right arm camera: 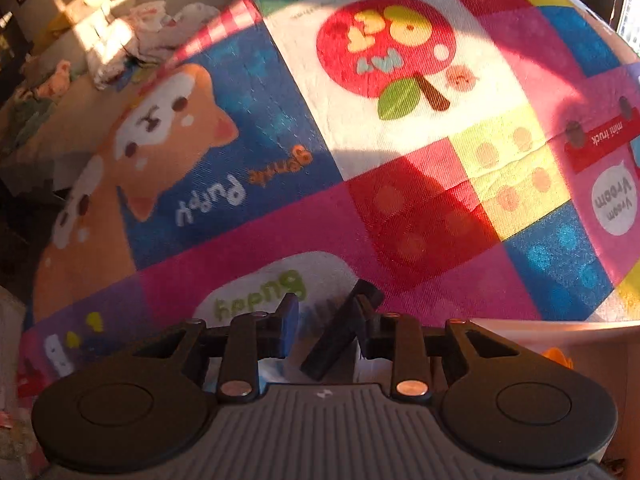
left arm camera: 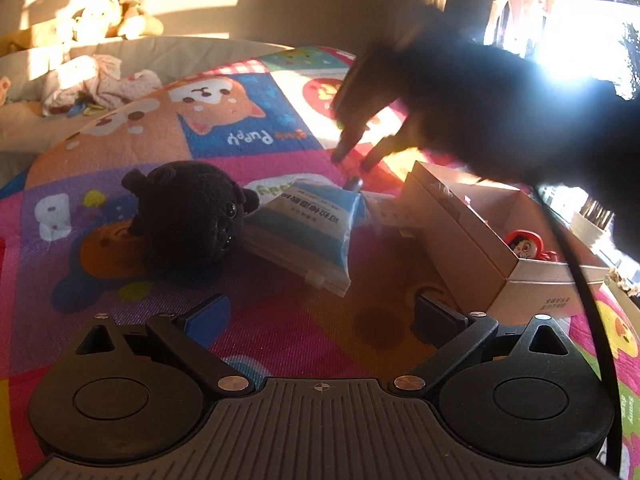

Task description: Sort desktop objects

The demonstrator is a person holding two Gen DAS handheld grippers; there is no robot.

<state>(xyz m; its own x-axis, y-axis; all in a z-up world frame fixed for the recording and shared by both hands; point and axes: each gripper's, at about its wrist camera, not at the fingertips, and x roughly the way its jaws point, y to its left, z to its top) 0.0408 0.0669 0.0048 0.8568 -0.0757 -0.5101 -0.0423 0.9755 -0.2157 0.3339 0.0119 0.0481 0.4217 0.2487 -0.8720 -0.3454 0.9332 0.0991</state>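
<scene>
Left gripper [left arm camera: 320,314] sits low over the patterned mat [left arm camera: 280,344] with its jaws spread wide and nothing between them. Straight ahead of it, a short way off, lies a blue-and-white packet [left arm camera: 308,232] with printed lettering, flat on the mat. Just to the left of the packet and touching its edge sits a black plush toy [left arm camera: 192,216], its face turned towards the packet. Ahead and to the right of this gripper stands an open cardboard box [left arm camera: 472,236], close beside the packet's far end; a small red-faced toy [left arm camera: 524,244] lies inside it against the near wall.

Beyond the packet, the right gripper [right arm camera: 324,320] comes in from the upper right as a dark blur, pointing steeply down at the mat just past the packet's far corner. In its own view its jaws stand narrow, over a white patch of the mat with green lettering. A black oblong piece [right arm camera: 340,332] lies slantwise against its right-hand finger, with a slim gap to the blue pad opposite; I cannot tell whether it is gripped. A black cable [left arm camera: 576,280] runs down the right edge of the left view.

Farther off, past the mat's far edge to the left, lie crumpled cloth [left arm camera: 100,80] and pale soft toys [left arm camera: 120,12] in sunlight.
</scene>
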